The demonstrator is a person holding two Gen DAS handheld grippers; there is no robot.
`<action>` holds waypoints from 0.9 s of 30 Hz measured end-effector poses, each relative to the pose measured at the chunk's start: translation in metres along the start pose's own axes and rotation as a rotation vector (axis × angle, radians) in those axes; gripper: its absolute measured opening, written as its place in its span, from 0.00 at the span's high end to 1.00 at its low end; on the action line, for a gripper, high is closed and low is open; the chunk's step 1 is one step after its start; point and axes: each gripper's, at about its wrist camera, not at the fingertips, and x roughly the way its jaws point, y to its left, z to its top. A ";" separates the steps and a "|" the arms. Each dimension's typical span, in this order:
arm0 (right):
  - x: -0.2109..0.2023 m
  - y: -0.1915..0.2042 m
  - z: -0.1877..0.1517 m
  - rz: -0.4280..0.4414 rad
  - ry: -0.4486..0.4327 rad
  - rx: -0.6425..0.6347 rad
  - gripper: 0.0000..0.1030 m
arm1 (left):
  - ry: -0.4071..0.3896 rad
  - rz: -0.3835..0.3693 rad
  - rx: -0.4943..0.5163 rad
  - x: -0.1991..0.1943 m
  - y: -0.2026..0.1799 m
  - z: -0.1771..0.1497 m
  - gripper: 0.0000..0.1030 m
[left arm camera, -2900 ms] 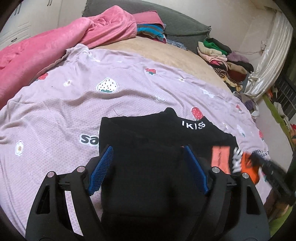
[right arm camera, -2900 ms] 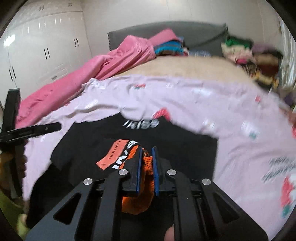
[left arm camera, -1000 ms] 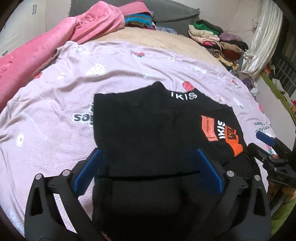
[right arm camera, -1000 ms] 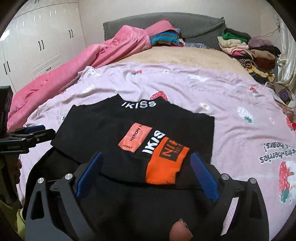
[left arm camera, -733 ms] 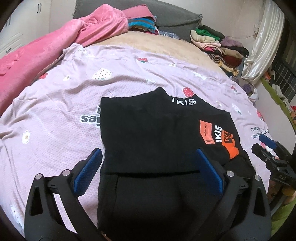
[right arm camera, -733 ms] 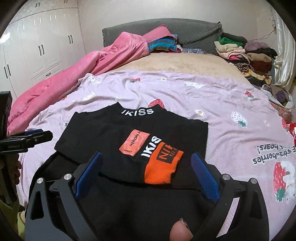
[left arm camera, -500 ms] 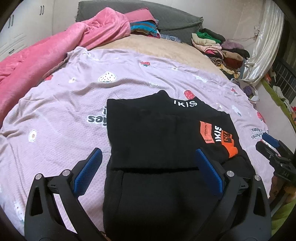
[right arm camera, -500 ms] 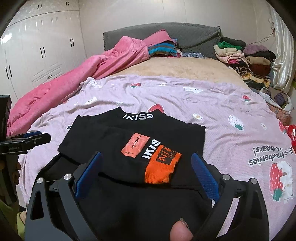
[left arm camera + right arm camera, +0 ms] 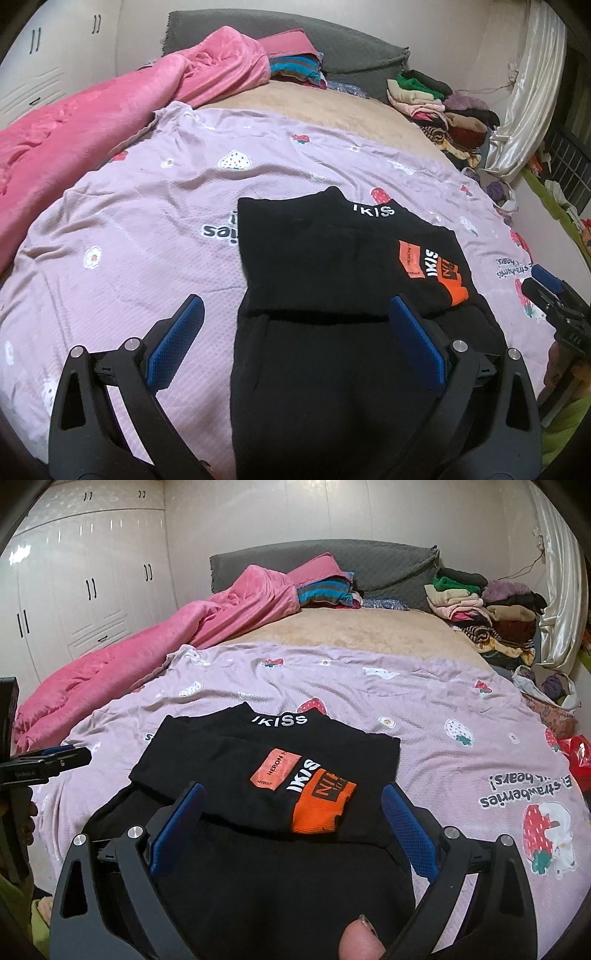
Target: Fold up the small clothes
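Observation:
A small black garment [image 9: 332, 280] with white "IKISS" lettering lies on the lilac strawberry sheet [image 9: 147, 229]. Both sleeves are folded in over its body, and the sleeve with the orange cuff [image 9: 321, 805] lies on top. My left gripper [image 9: 295, 332] is open and empty, above the garment's near left part. My right gripper [image 9: 291, 819] is open and empty, above the garment's near part, just short of the orange cuff. The right gripper also shows in the left wrist view [image 9: 554, 295], and the left one in the right wrist view [image 9: 48, 764].
A pink blanket [image 9: 147, 646] is heaped along the left side of the bed. Folded clothes [image 9: 480, 605] are stacked at the far right by the grey headboard [image 9: 369, 565]. White wardrobes [image 9: 74, 590] stand at the left. A curtain [image 9: 524, 110] hangs at the right.
My right gripper has let go of the orange-cuffed sleeve, which now lies folded across the garment. Both grippers have opened wide and drawn back and up from the garment.

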 end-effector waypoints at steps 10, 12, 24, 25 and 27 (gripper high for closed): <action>-0.025 0.006 -0.010 -0.006 -0.022 -0.017 0.07 | -0.016 0.017 -0.015 -0.024 0.012 -0.018 0.09; -0.030 0.006 -0.013 -0.011 -0.027 -0.023 0.07 | -0.020 0.016 -0.017 -0.029 0.014 -0.022 0.09; -0.056 0.002 -0.031 -0.040 -0.030 -0.041 0.07 | -0.014 0.035 -0.022 -0.049 0.024 -0.047 0.09; -0.058 0.001 -0.033 -0.044 -0.030 -0.042 0.07 | -0.012 0.035 -0.020 -0.050 0.024 -0.049 0.09; -0.062 -0.001 -0.037 -0.049 -0.028 -0.041 0.07 | -0.006 0.034 -0.016 -0.052 0.025 -0.055 0.09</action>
